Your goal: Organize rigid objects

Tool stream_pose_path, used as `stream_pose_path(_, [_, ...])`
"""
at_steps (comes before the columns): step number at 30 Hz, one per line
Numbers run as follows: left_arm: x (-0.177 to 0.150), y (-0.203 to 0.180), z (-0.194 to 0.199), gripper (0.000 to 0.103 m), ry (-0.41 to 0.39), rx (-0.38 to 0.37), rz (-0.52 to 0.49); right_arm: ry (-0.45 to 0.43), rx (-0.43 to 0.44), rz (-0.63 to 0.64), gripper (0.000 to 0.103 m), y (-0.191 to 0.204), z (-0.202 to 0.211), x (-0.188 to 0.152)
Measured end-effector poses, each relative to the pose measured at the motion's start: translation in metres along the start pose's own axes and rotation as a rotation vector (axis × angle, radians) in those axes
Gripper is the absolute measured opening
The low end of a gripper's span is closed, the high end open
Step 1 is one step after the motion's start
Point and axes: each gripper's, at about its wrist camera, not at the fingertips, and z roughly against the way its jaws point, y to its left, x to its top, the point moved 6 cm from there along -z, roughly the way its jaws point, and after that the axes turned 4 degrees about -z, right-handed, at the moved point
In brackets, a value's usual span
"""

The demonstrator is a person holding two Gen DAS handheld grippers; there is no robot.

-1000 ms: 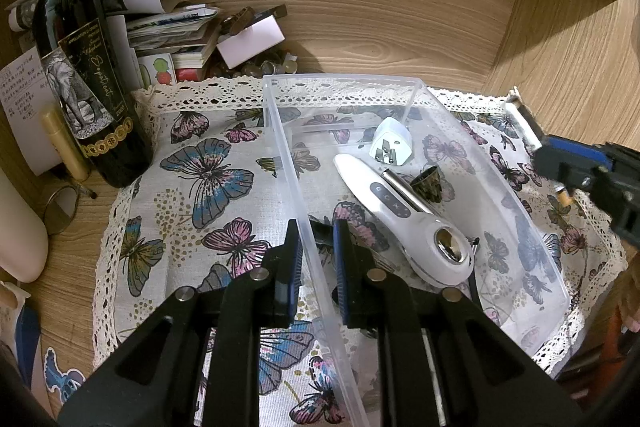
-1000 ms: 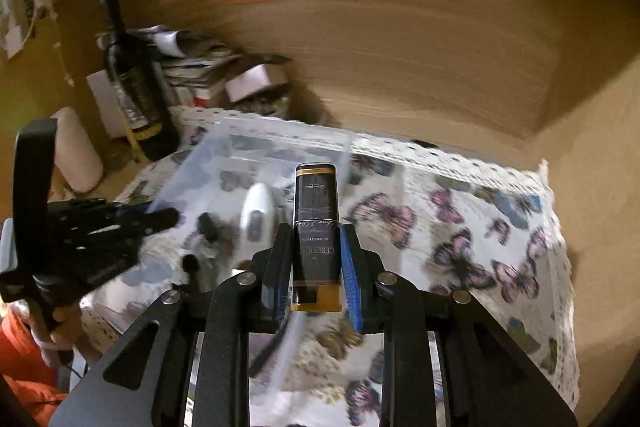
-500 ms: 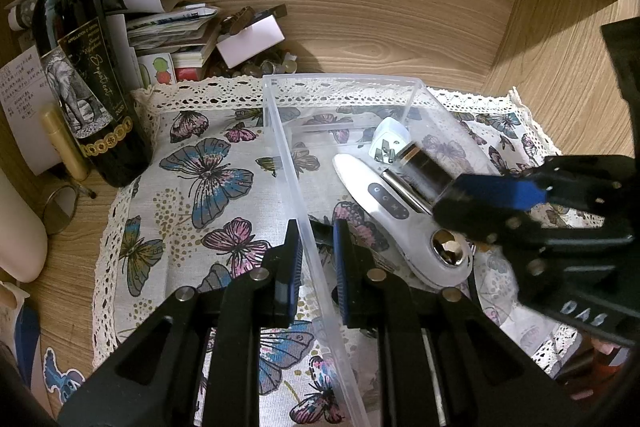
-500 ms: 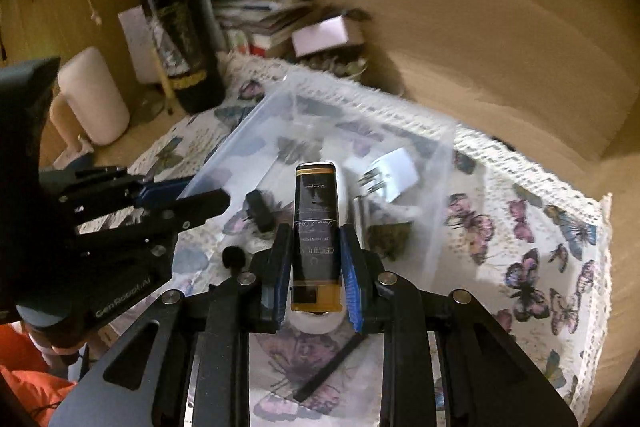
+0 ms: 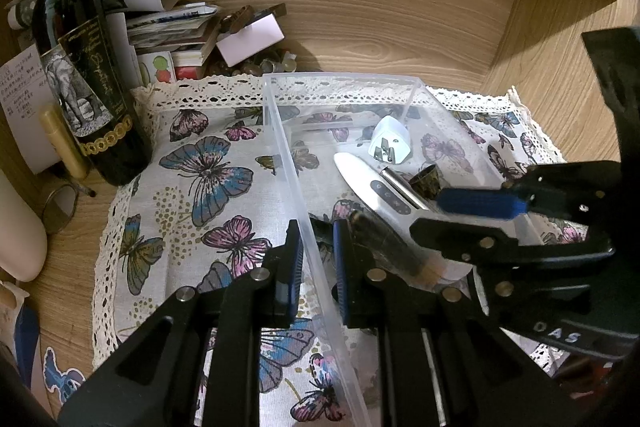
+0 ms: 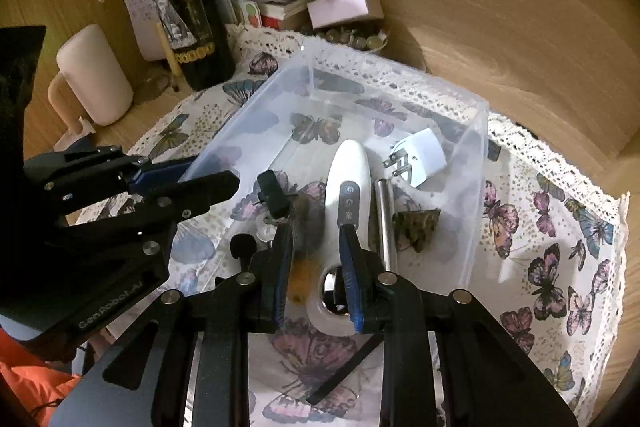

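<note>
My left gripper [image 5: 316, 259] is shut on the left wall of the clear plastic bin [image 5: 344, 79], and it also shows at the left edge of the right wrist view [image 6: 208, 173]. My right gripper [image 6: 316, 231] hangs low inside the bin [image 6: 400, 67] with its jaws opening. The small dark bottle with an amber base [image 6: 306, 223] is blurred beside the left finger, loose from the pads. In the left wrist view that bottle [image 5: 396, 251] lies low in the bin under the right gripper [image 5: 426, 213]. A white handheld device [image 6: 350, 163] lies just below.
The bin also holds a white plug adapter [image 5: 390, 145], a silver tube [image 5: 400, 187] and a dark patterned cup [image 5: 426, 181]. A wine bottle [image 5: 88, 87], stacked papers [image 5: 168, 27] and a pale mug [image 6: 96, 75] stand left of the butterfly cloth [image 5: 208, 187]. Wooden walls close the back and right.
My right gripper came in over the bin and sank toward the white device. Its jaws parted and the dark bottle slid out of the grip. The left gripper stayed on the bin wall.
</note>
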Motion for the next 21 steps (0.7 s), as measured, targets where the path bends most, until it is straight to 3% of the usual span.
stream_pose_path(6, [0.003, 0.002, 0.016, 0.014, -0.029, 0.029, -0.006, -0.085, -0.013, -0.023, 0.039, -0.006, 0.023, 0.004])
stream_pose_path(12, [0.013, -0.008, 0.05, 0.016, -0.132, 0.084, -0.041, -0.215, -0.044, -0.062, 0.055, -0.015, 0.062, 0.001])
stream_pose_path(14, [0.016, -0.015, 0.065, 0.024, -0.178, 0.094, -0.056, -0.271, -0.058, -0.08, 0.063, -0.021, 0.08, -0.001])
stream_pose_path(16, [0.019, -0.022, 0.078, 0.04, -0.223, 0.107, -0.065, -0.316, -0.074, -0.09, 0.07, -0.026, 0.093, -0.003])
stream_pose_path(18, [0.02, -0.028, 0.089, 0.05, -0.264, 0.109, -0.072, -0.368, -0.091, -0.1, 0.08, -0.032, 0.11, -0.008])
stream_pose_path(21, [0.021, -0.038, 0.106, 0.067, -0.323, 0.114, -0.075, -0.428, -0.114, -0.11, 0.086, -0.038, 0.129, -0.015])
